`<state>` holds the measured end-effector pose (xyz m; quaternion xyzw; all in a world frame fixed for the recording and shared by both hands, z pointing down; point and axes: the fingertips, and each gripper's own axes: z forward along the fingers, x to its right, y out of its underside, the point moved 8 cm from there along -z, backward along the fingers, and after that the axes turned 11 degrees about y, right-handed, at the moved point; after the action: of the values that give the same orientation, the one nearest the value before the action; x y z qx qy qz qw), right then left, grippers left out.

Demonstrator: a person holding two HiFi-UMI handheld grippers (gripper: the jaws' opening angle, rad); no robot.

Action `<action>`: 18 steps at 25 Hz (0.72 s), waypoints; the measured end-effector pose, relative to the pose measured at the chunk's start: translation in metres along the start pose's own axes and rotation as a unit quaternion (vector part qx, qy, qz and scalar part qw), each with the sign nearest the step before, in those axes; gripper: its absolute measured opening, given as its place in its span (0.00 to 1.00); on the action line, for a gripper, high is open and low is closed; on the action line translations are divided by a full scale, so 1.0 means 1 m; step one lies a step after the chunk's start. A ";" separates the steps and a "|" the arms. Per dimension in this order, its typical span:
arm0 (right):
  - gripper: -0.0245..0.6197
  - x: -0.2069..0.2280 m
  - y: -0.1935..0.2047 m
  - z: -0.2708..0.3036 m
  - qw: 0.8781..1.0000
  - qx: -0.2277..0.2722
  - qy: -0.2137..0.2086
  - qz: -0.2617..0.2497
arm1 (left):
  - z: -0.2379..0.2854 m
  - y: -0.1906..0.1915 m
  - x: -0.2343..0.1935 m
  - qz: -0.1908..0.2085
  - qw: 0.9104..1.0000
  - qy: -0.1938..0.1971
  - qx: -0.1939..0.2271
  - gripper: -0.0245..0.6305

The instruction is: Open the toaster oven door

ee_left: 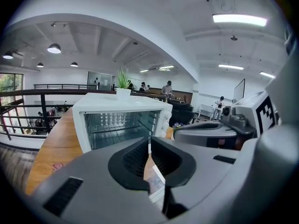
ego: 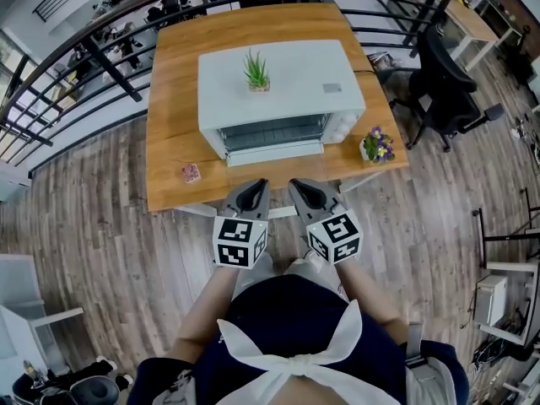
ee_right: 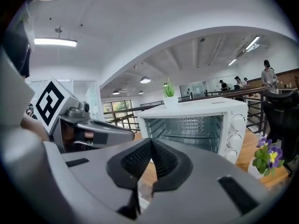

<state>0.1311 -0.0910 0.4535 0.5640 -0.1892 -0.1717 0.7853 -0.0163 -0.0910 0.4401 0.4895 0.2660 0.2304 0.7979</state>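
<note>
A white toaster oven (ego: 278,91) stands on the wooden table (ego: 169,142). Its door (ego: 274,152) is folded down and the wire rack inside shows in the left gripper view (ee_left: 117,127) and the right gripper view (ee_right: 196,125). My left gripper (ego: 257,186) and right gripper (ego: 299,187) hover side by side just short of the table's front edge, below the door and apart from it. The left gripper's (ee_left: 149,143) jaws meet with nothing between them. The right gripper's (ee_right: 151,147) jaws are also together and empty.
A small green plant (ego: 256,72) sits on top of the oven. A pot of purple flowers (ego: 376,145) stands at the table's right front corner and a small pink thing (ego: 191,173) at the left front. A black office chair (ego: 443,87) is to the right, a black railing (ego: 101,49) behind.
</note>
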 end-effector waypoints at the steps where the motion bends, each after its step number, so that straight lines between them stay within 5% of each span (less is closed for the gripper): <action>1: 0.04 -0.001 -0.002 -0.001 1.000 0.003 -0.003 0.000 | 0.001 -0.001 0.002 0.001 1.000 0.003 0.001 0.09; 18: 0.04 -0.009 -0.009 -0.010 1.000 -0.001 -0.001 -0.021 | -0.003 -0.003 0.013 -0.004 1.000 0.013 0.019 0.09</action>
<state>0.1280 -0.0812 0.4411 0.5671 -0.1778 -0.1885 0.7818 -0.0082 -0.0827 0.4334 0.5010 0.2822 0.2284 0.7856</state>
